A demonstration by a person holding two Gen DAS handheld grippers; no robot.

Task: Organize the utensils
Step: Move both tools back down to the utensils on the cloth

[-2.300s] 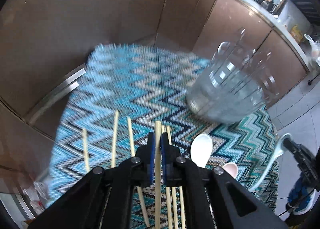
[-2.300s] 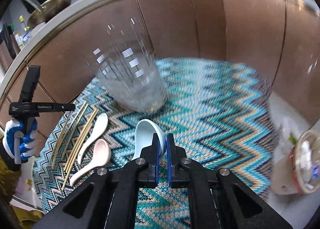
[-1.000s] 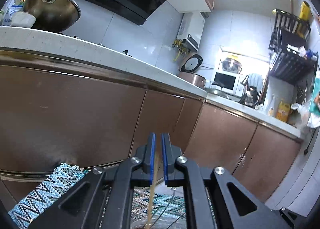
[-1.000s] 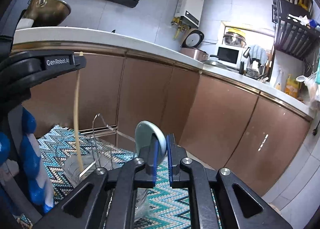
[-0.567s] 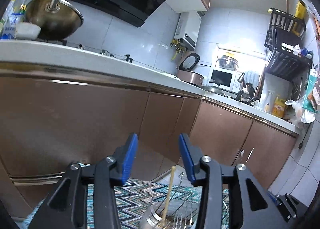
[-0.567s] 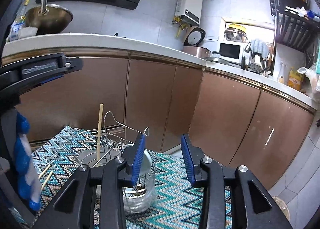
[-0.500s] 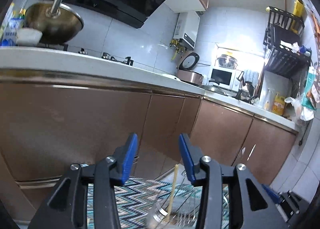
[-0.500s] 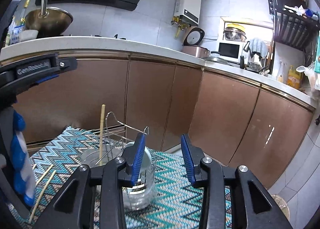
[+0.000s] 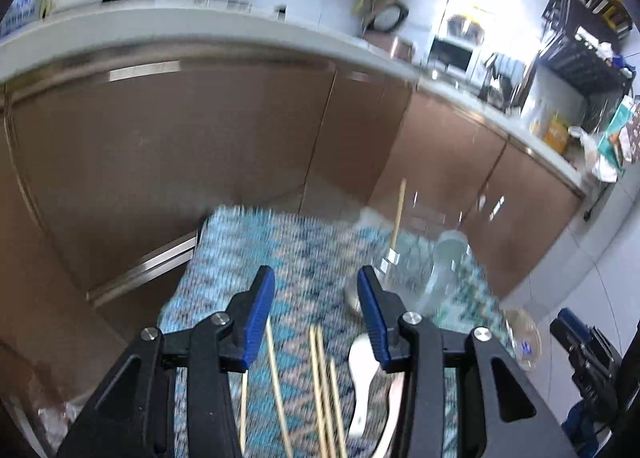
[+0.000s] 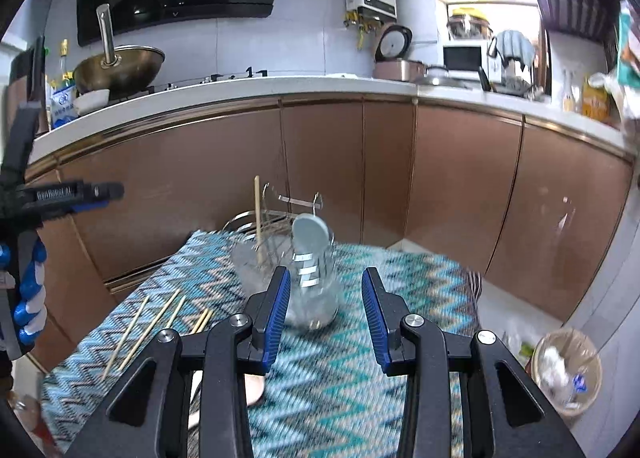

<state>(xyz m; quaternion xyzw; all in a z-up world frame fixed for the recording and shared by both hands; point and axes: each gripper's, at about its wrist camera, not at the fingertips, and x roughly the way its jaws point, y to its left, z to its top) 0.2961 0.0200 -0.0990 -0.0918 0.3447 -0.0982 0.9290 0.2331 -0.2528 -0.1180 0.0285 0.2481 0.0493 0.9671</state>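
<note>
left gripper (image 9: 316, 312): jaws apart, nothing between the blue pads, angled down over the mat.
right gripper (image 10: 325, 312): jaws apart, empty, aimed at the holder just beyond its tips.
chopsticks (image 9: 320, 390): several lie loose on the mat under the left gripper; in the right wrist view more (image 10: 140, 328) lie scattered at the mat's left side.
spoons: a white spoon (image 9: 362, 362) lies on the mat by the left gripper's right finger, a pink spoon (image 9: 394, 398) just beside it, partly hidden by the finger.
mat (image 10: 352, 378): blue and teal zigzag weave, spread on the floor in front of the cabinets.
holder (image 10: 296, 278): clear container with a wire frame, standing upright on the mat's far part; blurred in the left wrist view (image 9: 416, 258).
in the holder: one chopstick (image 10: 258, 214) stands upright at its left side; a pale blue spoon (image 10: 310, 238) stands bowl up at its right.
hand (image 10: 26, 298): blue and white glove at the left edge of the right wrist view, gripping the left gripper's handle.
bin (image 10: 568, 370): on the floor to the mat's right, holding rubbish.
cabinets (image 10: 320, 162): brown doors under a white counter behind the mat.
wok (image 10: 120, 66): on the counter, far left.
</note>
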